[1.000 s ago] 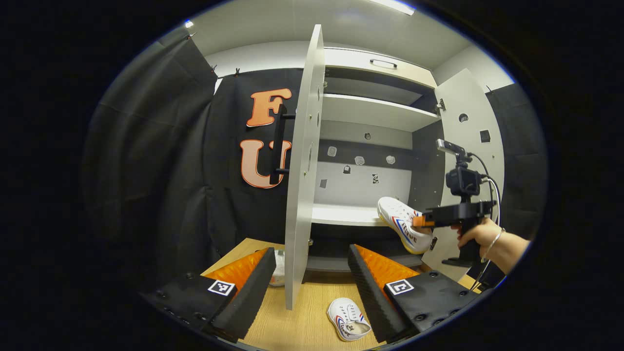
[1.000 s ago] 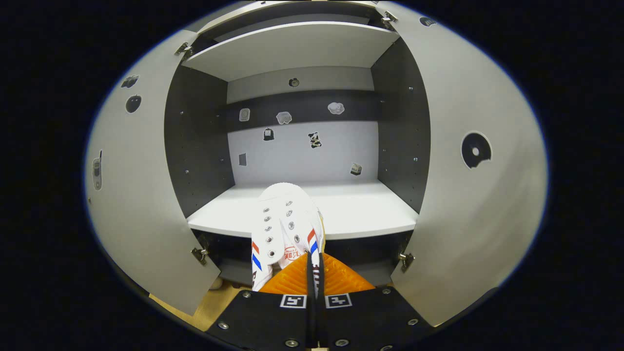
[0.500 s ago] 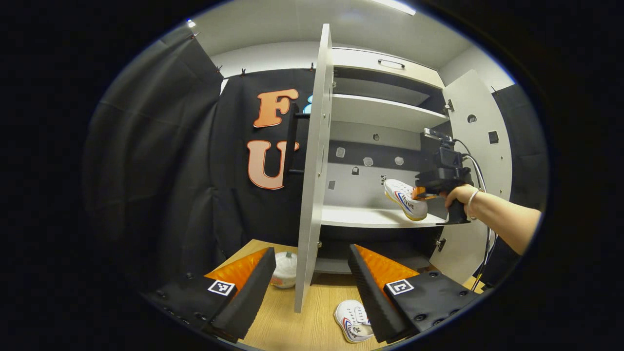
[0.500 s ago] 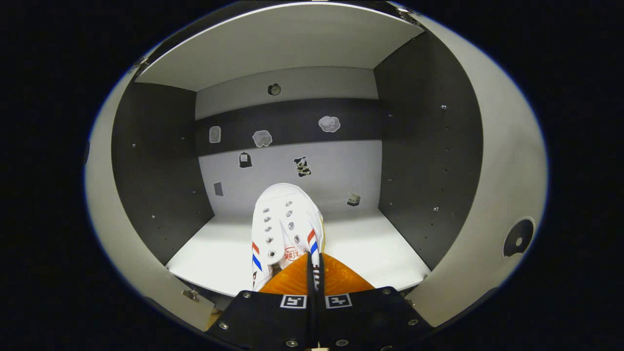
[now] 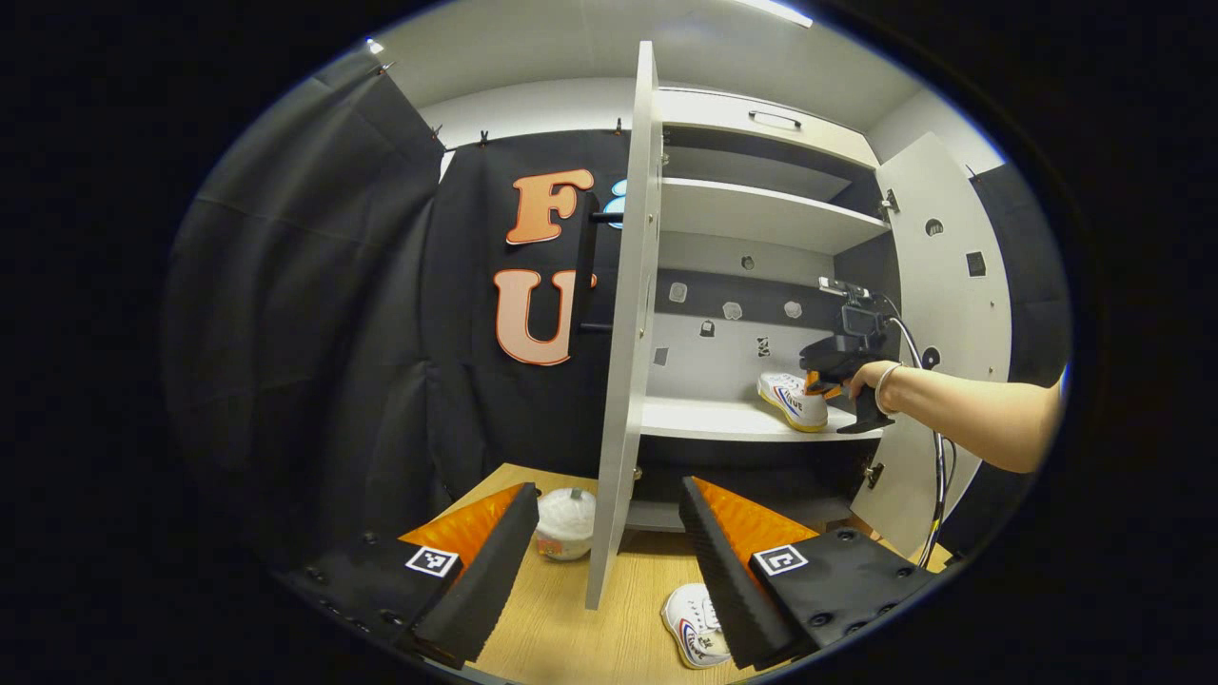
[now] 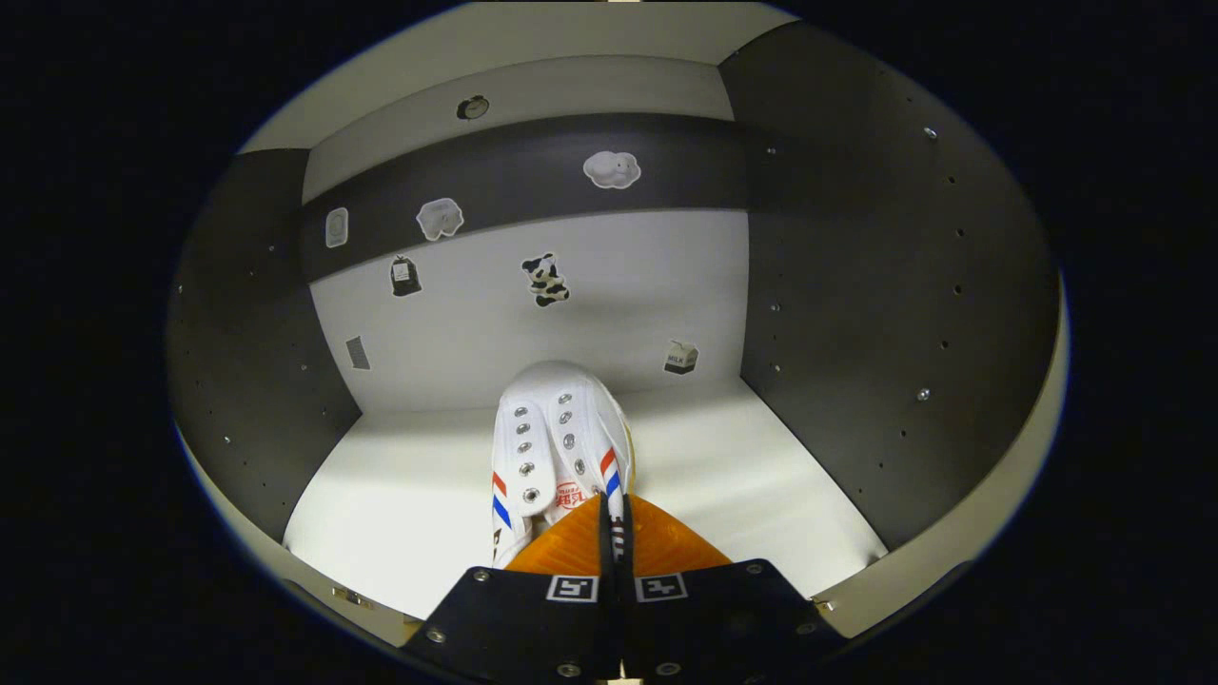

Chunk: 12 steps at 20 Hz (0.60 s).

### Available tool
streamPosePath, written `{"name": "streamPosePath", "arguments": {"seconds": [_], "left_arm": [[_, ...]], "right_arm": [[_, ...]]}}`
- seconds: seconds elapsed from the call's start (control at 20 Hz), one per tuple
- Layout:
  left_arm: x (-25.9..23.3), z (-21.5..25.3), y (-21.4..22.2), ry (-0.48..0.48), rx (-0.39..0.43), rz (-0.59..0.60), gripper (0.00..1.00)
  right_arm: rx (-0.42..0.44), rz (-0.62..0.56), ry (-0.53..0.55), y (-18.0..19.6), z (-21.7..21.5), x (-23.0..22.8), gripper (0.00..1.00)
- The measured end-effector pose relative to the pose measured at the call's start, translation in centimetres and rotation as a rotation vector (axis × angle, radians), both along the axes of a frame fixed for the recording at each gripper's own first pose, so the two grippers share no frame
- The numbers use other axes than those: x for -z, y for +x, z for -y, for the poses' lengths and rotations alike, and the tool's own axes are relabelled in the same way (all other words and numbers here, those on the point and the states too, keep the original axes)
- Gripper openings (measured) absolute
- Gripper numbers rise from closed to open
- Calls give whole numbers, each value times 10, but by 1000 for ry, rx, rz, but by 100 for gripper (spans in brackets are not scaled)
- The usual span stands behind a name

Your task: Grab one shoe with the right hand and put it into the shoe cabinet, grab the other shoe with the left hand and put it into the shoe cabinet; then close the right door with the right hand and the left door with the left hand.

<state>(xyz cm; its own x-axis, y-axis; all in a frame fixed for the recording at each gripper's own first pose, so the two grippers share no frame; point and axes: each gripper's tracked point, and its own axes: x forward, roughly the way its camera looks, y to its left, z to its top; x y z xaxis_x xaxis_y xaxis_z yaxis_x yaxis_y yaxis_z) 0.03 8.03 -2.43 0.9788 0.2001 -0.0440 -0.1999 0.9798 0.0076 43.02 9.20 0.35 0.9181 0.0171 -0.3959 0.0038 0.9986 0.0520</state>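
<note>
- Step one in hand: my right gripper (image 6: pixel 614 533) is clamped on the first shoe's (image 6: pixel 557 442) heel collar, inside the shoe cabinet (image 5: pixel 761 214), over its shelf (image 6: pixel 742 476).
- Next, I judge: lower it flat, let go, back out.
- My left gripper (image 5: pixel 604 561) hangs spread wide, holding nothing; its view shows the second shoe (image 5: pixel 695 623) on the near floor by the left door (image 5: pixel 628 333).

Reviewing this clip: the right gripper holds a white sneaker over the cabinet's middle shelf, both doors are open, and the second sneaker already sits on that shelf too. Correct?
Not quite. The second sneaker lies on the wooden floor in front of the cabinet, beside the open left gripper, as the left gripper view shows. The rest holds: the right gripper is shut on the white sneaker over the middle shelf, with the left door and the right door open.
</note>
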Motion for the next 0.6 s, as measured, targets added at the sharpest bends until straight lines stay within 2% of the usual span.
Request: {"name": "streamPosePath", "arguments": {"seconds": [0.1, 0.15, 0.2, 0.25, 0.35, 0.6], "left_arm": [[0, 1, 0, -5, 0, 0, 96], [0, 3, 1, -4, 3, 0, 97], [-1, 5, 1, -2, 7, -2, 97], [-1, 8, 0, -3, 11, -1, 97], [0, 13, 0, -9, 22, -1, 96], [4, 29, -1, -15, 53, -14, 96]], "right_arm": [[0, 7, 17, -1, -1, -5, 5], [11, 37, 15, -1, 2, -13, 17], [16, 68, 11, -2, 4, -23, 22], [13, 87, 10, -6, 5, -30, 19], [-7, 105, -8, -20, 6, -38, 33], [-42, 250, -82, -67, 9, -70, 56]]}}
